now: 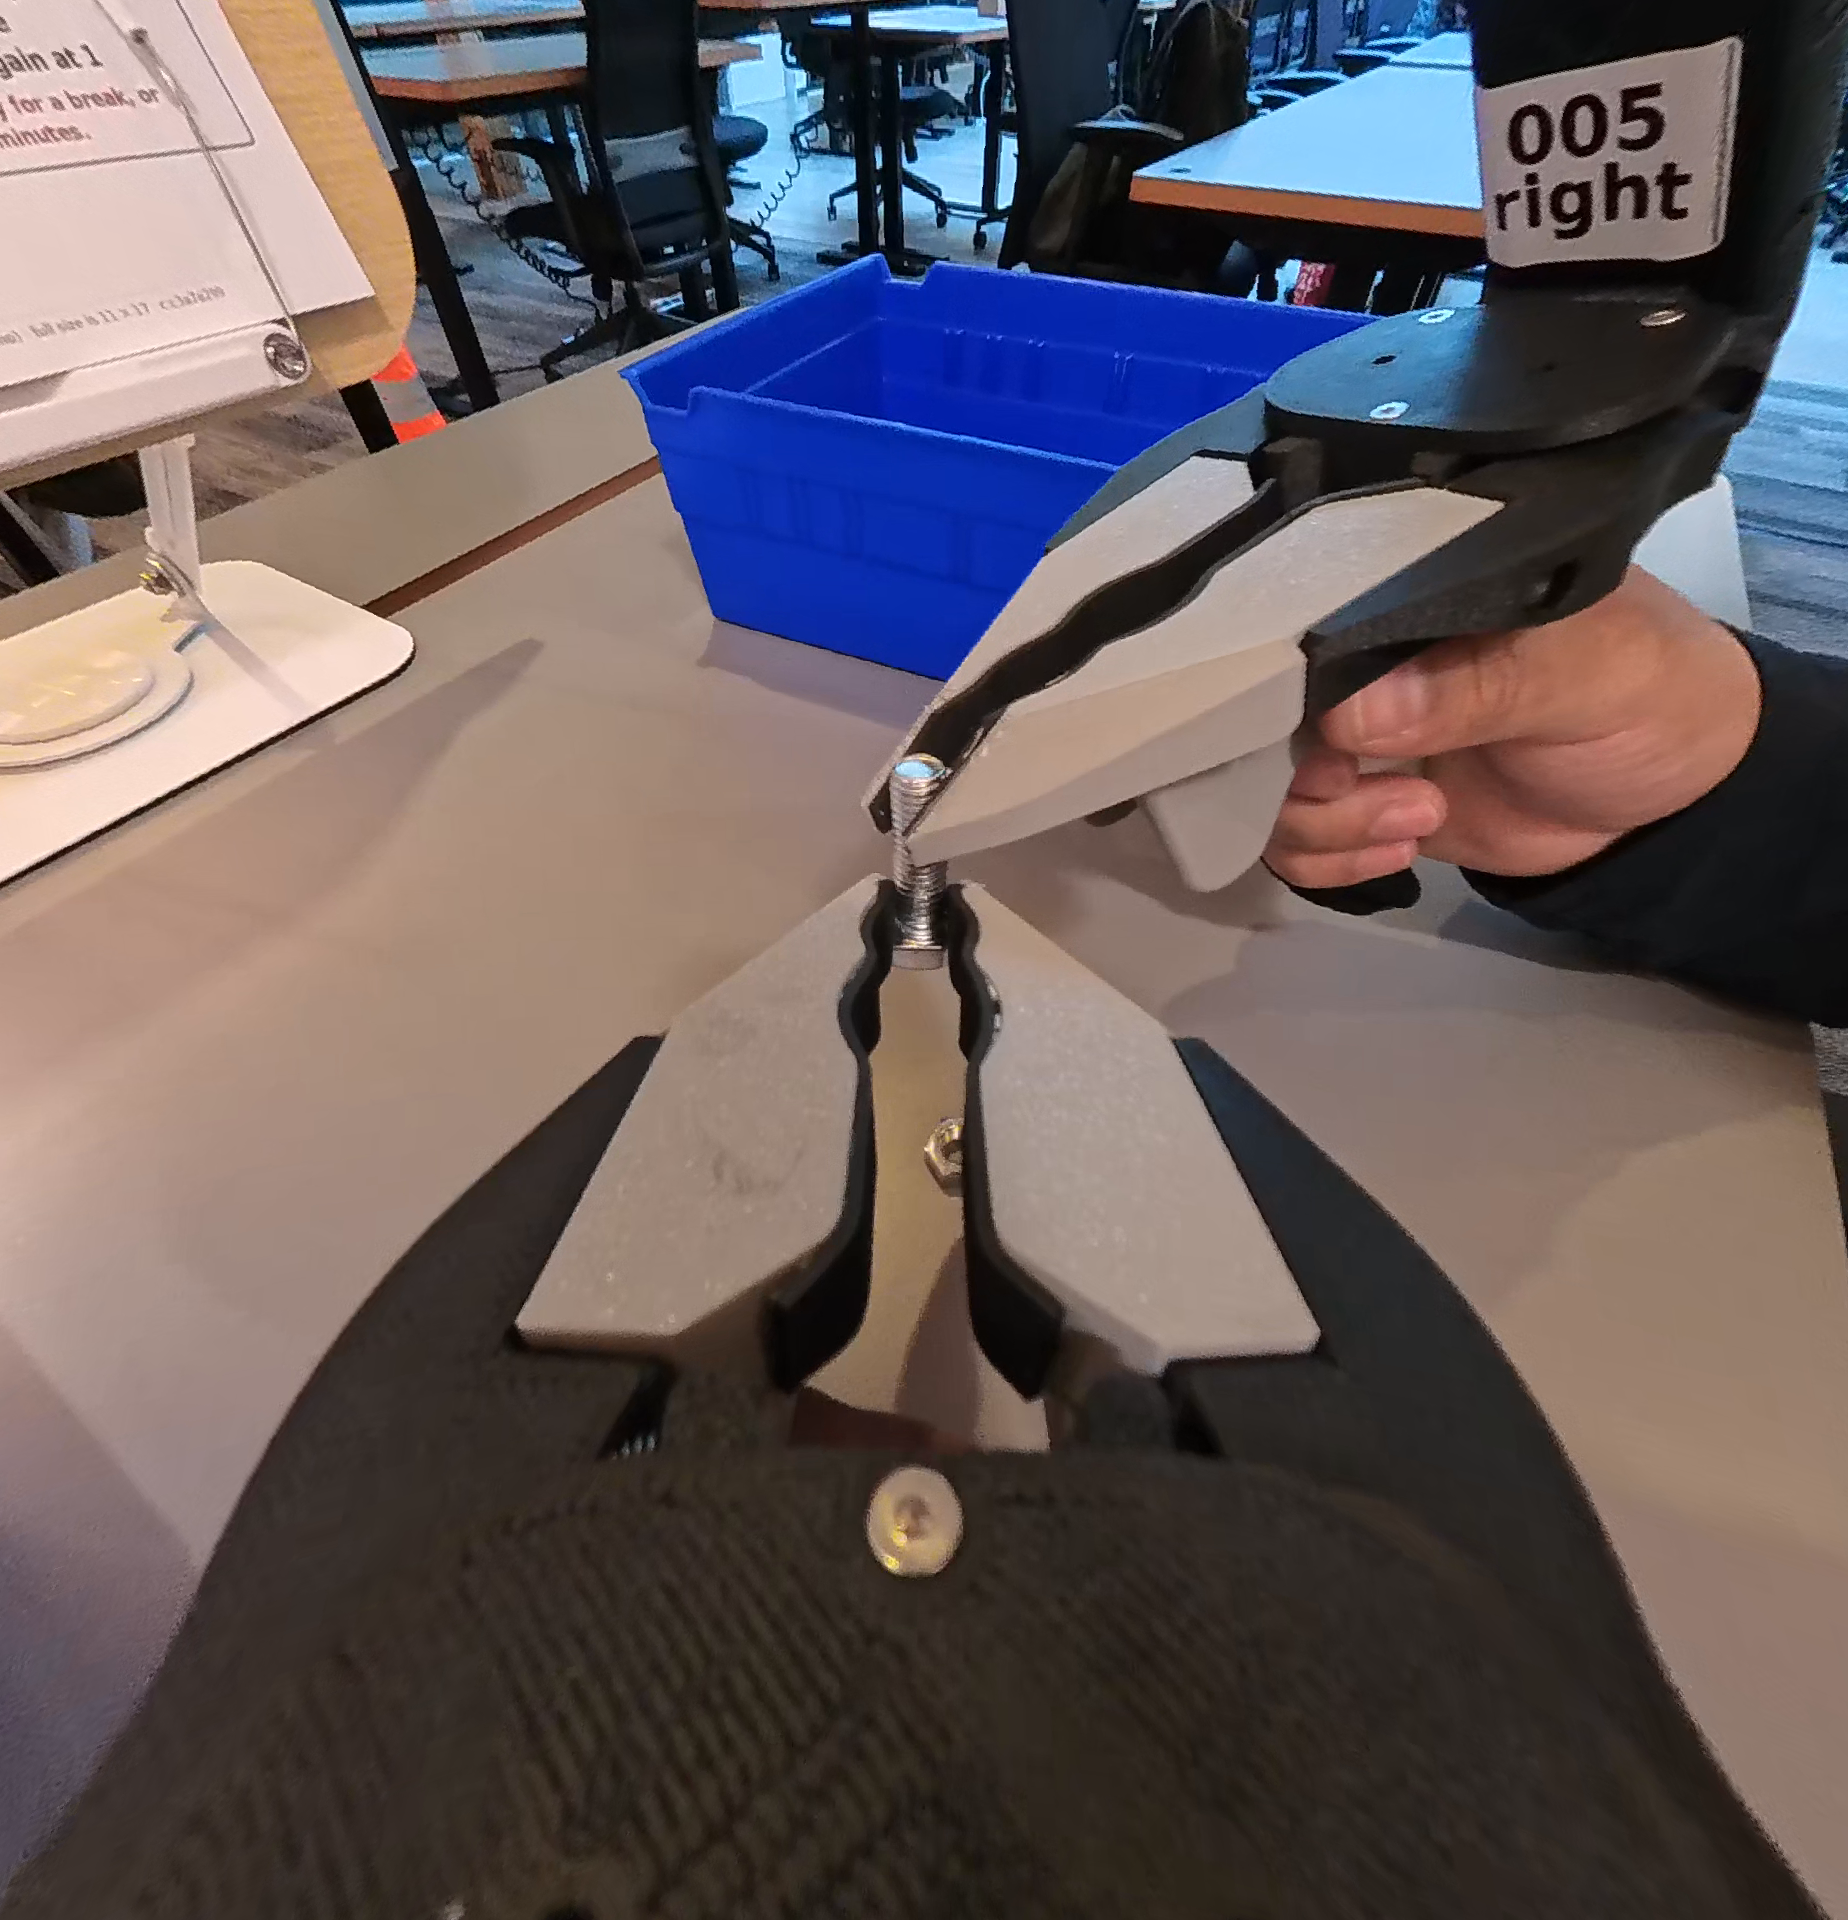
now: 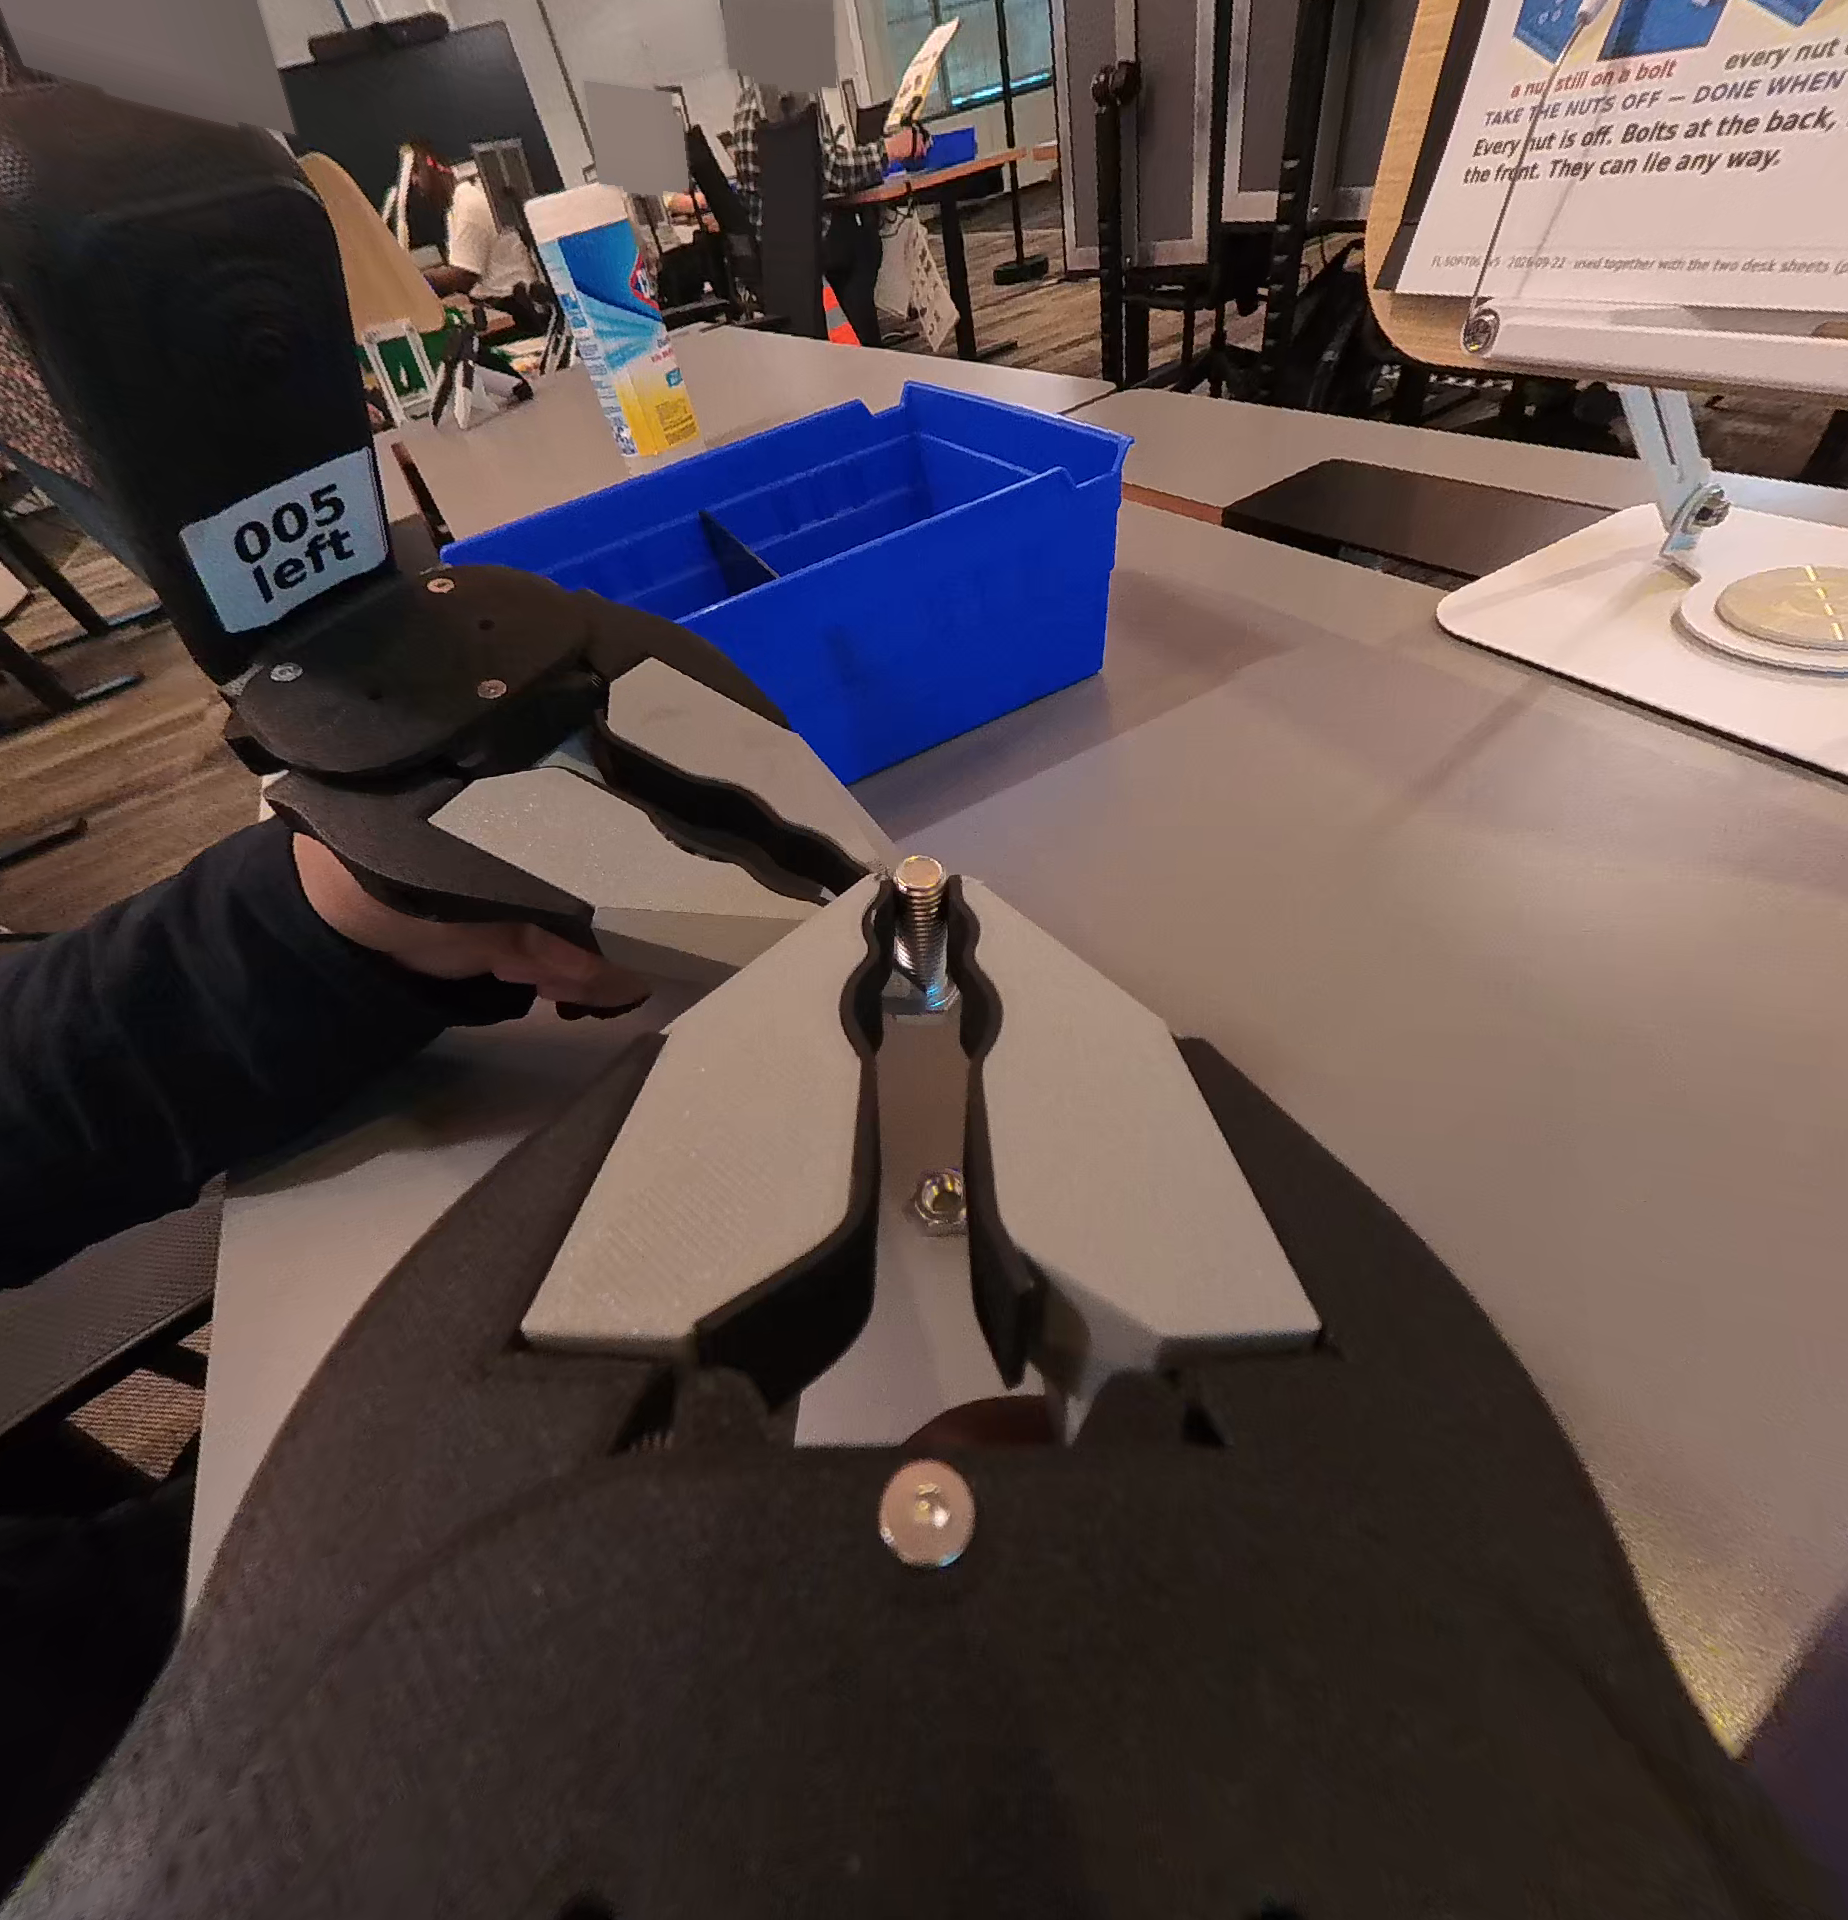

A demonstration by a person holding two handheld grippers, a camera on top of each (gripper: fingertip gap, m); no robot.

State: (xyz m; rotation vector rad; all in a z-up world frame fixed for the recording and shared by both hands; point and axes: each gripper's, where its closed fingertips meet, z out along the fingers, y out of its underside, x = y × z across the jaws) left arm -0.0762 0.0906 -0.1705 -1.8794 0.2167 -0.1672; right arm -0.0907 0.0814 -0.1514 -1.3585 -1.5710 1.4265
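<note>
Item: one steel bolt, upright above the grey table, near side of the blue divided bin; left gripper clamped on its head end, right gripper clamped on its threaded tip. A loose nut lies on the table beneath. Risk, by judgement: two narrow holds on one short bolt, so uneven pull could cock it and let it slip out to the table.
</note>
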